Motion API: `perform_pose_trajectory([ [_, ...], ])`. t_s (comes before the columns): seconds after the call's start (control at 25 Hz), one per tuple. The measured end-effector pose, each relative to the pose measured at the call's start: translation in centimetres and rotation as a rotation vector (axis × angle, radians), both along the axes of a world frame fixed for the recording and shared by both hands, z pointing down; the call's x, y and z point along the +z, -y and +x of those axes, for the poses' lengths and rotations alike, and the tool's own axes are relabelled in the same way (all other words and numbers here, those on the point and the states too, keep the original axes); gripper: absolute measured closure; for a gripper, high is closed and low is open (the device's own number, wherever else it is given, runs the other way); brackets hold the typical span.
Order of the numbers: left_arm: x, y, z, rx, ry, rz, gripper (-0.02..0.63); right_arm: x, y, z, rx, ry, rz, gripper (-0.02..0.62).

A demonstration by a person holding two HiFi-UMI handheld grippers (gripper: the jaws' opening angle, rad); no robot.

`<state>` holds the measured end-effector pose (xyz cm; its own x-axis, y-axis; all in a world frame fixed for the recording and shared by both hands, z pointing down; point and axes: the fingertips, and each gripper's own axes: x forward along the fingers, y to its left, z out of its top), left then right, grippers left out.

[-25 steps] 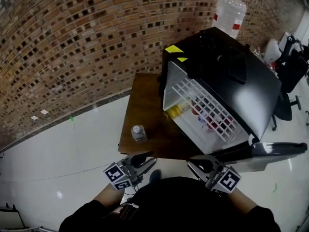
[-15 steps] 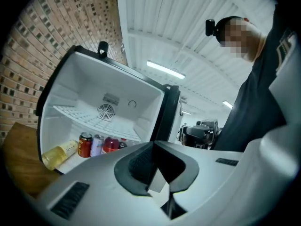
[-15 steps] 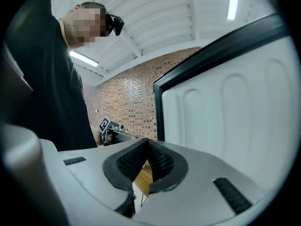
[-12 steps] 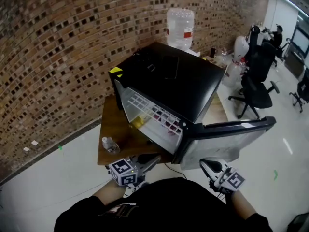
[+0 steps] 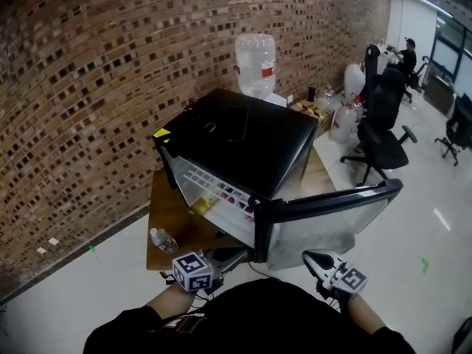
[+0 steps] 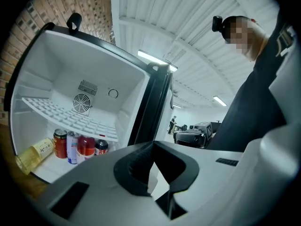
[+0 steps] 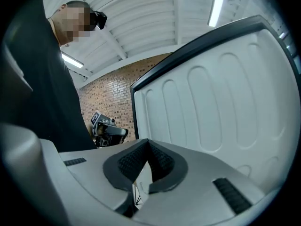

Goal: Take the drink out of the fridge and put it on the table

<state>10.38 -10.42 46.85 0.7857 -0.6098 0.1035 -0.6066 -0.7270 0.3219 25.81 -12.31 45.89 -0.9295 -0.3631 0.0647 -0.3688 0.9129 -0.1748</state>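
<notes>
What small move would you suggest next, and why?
Probably nudge the open black fridge door shut with the right gripper: a clear plastic bottle already sits on the brown wooden table, and that gripper and the left gripper are shut, empty.

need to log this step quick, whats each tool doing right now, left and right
Left tool: closed, nothing between its jaws.
Right tool: closed, holding nothing.

Black fridge [image 5: 243,146] on wooden table [image 5: 166,206], door open; clear bottle [image 5: 163,240] near table's corner.
</notes>
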Motion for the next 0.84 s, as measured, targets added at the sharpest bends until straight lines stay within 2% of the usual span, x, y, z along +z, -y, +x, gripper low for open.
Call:
perform_pose_trajectory([
  [0.52,-0.01,-0.21,-1.00,0.016,0.035,-0.004,0.603,0.23,0.06,-0.65,-0.011,-0.022,-0.001,0.588],
  [0.84,0.08,-0.40,-0.96,0.034,0.027,0.003,0.603,0.31,0.09,-0.89,-0.017,-0.029,0.008,0.588],
])
